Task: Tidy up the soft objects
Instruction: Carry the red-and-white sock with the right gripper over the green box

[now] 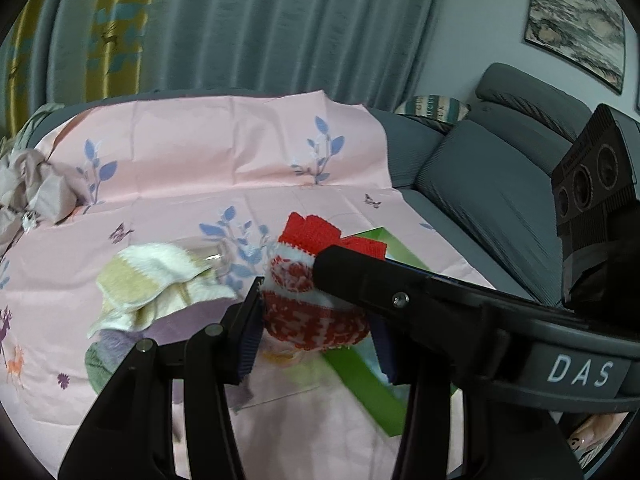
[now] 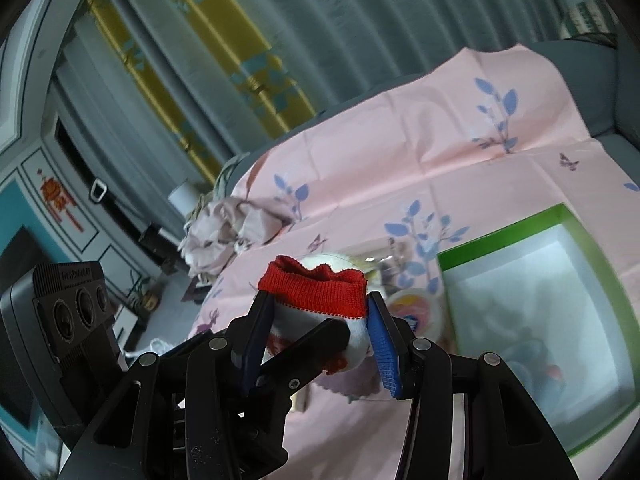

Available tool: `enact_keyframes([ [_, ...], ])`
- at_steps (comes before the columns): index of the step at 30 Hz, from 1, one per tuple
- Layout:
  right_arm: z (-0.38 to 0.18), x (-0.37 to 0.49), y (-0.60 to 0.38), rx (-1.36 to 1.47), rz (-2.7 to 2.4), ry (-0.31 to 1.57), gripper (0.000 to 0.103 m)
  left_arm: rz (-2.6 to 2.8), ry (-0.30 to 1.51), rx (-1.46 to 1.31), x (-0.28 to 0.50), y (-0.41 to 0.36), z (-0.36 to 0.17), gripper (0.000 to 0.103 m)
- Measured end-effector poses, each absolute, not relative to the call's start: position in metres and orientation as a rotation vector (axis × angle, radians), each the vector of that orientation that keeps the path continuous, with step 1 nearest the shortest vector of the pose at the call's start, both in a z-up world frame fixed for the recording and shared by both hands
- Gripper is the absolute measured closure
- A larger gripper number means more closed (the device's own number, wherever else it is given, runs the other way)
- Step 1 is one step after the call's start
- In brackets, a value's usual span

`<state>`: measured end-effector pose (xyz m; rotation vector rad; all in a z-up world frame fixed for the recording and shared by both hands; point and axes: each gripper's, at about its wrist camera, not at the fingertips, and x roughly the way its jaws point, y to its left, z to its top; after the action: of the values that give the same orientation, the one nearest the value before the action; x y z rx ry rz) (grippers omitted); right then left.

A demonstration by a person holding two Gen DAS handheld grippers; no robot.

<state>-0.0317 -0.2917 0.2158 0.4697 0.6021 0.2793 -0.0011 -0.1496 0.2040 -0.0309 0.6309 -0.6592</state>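
A rolled red-and-white patterned sock (image 1: 316, 308) with a red cuff sits between the pads of my left gripper (image 1: 316, 320), held above the pink sheet. My right gripper (image 2: 320, 320) is shut on the same sock (image 2: 316, 292) near its red cuff; its finger (image 1: 360, 276) crosses in front of the sock in the left wrist view. A green-rimmed white box (image 2: 532, 304) lies open to the right, partly hidden behind the sock in the left wrist view (image 1: 360, 380). A cream and yellow striped cloth (image 1: 156, 280) lies left of the sock on a purple cloth (image 1: 176, 324).
A pink floral sheet (image 1: 200, 152) covers the grey sofa (image 1: 500, 184). A crumpled beige garment (image 1: 36, 188) lies at the sheet's far left. Grey and yellow curtains hang behind. A round pink-and-yellow item (image 2: 416, 304) lies beside the box.
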Motion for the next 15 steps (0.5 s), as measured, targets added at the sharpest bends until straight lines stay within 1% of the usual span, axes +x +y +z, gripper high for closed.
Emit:
enact_keyframes([
  [6,0.215,-0.048,-0.325,0.509,0.202,0.567,0.053,-0.725,0.637,0.007,-0.003,-0.186,0.208,0.058],
  [15,0.201,-0.071,-0.385,0.611,0.047,0.54,0.053,-0.851,0.679,0.073,-0.006,-0.255,0.201,0.058],
])
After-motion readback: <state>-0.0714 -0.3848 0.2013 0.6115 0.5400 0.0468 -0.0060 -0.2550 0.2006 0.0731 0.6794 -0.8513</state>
